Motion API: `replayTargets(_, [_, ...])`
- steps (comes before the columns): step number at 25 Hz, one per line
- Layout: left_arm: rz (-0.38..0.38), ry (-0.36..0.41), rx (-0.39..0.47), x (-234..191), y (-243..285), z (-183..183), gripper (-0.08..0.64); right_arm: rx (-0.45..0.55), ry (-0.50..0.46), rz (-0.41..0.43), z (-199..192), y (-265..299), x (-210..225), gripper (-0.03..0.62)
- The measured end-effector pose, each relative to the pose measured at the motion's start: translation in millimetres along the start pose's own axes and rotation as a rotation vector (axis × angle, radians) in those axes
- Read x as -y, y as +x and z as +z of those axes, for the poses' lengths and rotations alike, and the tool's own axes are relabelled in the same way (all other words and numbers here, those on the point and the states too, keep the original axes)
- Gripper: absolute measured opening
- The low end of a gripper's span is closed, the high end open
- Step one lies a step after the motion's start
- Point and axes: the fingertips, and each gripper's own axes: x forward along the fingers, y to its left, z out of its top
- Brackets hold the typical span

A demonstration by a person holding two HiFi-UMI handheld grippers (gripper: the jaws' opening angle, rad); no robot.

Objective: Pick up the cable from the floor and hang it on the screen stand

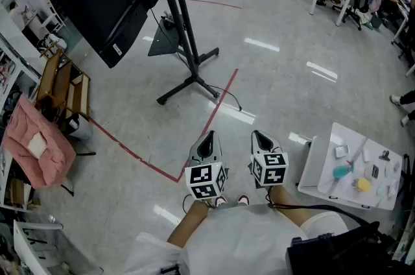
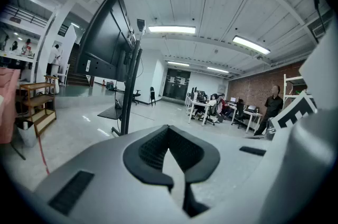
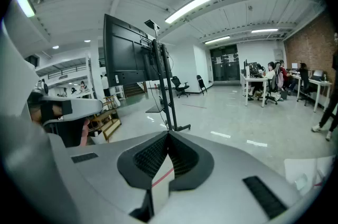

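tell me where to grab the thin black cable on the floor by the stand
Probably the free stretch of the thin black cable that curves away from the foot of the black screen stand, near the red floor tape. It lies flat, so come straight down with the jaws across its run. The right claw is nearer but shut; open it first.

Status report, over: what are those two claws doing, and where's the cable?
Left gripper shut, empty. Right gripper shut, empty. Cable on floor beside screen stand foot, untouched. Only red tape line lies between.
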Motion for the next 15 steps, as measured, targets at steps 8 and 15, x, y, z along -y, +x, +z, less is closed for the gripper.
replayTargets(8, [0.006, -0.003, -0.009, -6.8, -2.4, -2.4, 0.003, -0.007, -0.002, -0.004, -4.1, 1.7, -3.8, 0.017])
replayTargets(15, [-0.007, -0.008, -0.026, -20.1, -2.0, -6.9, 0.003, 0.0, 0.04, -0.036, -8.0, 8.9, -7.4, 0.018])
